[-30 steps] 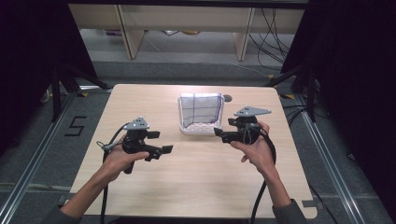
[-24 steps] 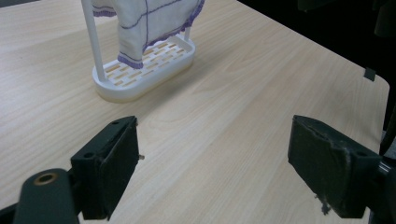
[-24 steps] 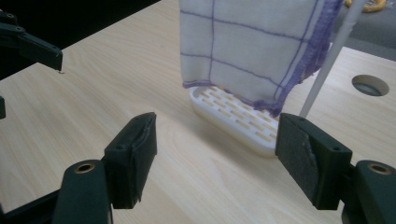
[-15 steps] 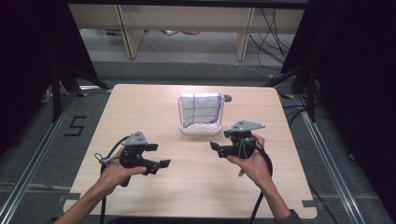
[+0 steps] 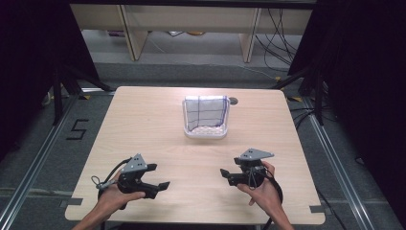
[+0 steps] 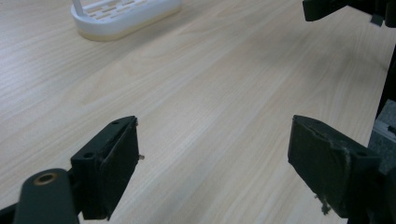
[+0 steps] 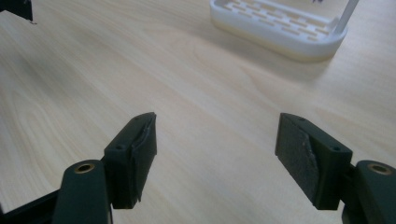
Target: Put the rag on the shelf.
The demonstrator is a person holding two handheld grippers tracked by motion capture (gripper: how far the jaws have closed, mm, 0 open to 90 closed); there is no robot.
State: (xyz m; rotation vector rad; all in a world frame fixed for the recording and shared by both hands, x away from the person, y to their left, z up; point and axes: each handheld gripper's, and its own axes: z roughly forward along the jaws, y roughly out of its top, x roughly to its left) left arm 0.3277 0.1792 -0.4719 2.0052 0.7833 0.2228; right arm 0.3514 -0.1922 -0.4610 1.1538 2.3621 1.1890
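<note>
Wooden and pale, the table [image 5: 143, 124] has two hands on its near side, each holding a black gripper. The left hand [image 5: 111, 199] comes in from the near left corner and is wrapped around the left gripper [image 5: 160, 177], which sits low over the wood and points to the right. The right hand [image 5: 262, 187] comes in from the near right and holds the right gripper [image 5: 224, 176], which points to the left, so the two grippers face each other with bare wood between them.

In the left gripper view, the left gripper [image 6: 212, 154] has its jaws wide apart with nothing between them but table. In the right gripper view, the right gripper [image 7: 215, 149] is the same: jaws spread wide and nothing held.

The white basket [image 5: 206, 133] stands in the middle of the table on the far side, well apart from both grippers. A white cloth with dark lines [image 5: 205, 111] sits in it and hangs over its far wall. The basket [image 6: 126, 21] is far and to the left in the left gripper view, and far and to the right [image 7: 280, 32] in the right gripper view.
</note>
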